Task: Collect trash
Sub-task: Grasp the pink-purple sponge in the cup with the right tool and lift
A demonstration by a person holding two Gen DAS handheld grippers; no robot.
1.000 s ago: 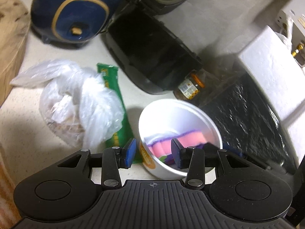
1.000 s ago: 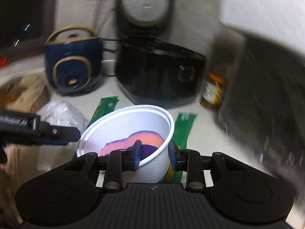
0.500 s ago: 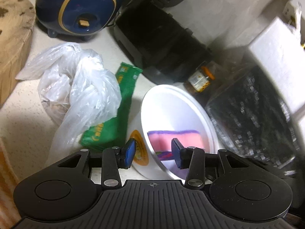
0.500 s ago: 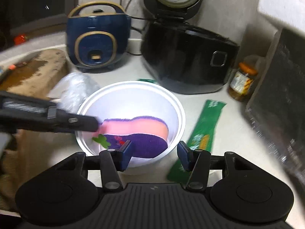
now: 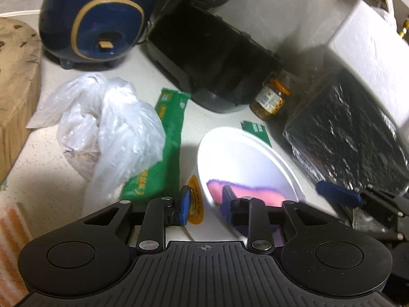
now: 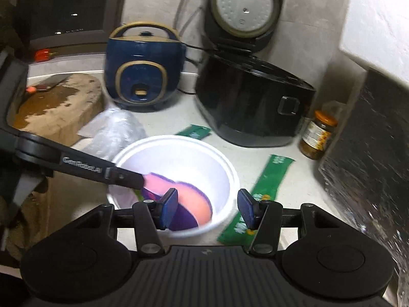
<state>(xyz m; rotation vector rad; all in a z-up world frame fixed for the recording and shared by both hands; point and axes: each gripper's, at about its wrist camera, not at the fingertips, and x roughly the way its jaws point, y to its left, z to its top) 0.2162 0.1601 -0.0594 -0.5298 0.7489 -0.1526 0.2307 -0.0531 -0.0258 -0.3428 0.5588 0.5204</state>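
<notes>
On the bench, the left tool [image 5: 205, 204], its jaws just closing, pinches the white bowl's [image 6: 194, 153] wall; the right tool [image 6: 207, 209] stands released. Inside lies a sponge [image 6: 179, 192]. Green wrappers [image 5: 163, 148] and a plastic bag [image 5: 107, 128] remain uncollected.

dim indoor light | soft shadows | motion blur right | fisheye warp at edges

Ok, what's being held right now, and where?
The left gripper, jaws just closing, pinches the white bowl by its near rim; the right gripper holds nothing.
</notes>
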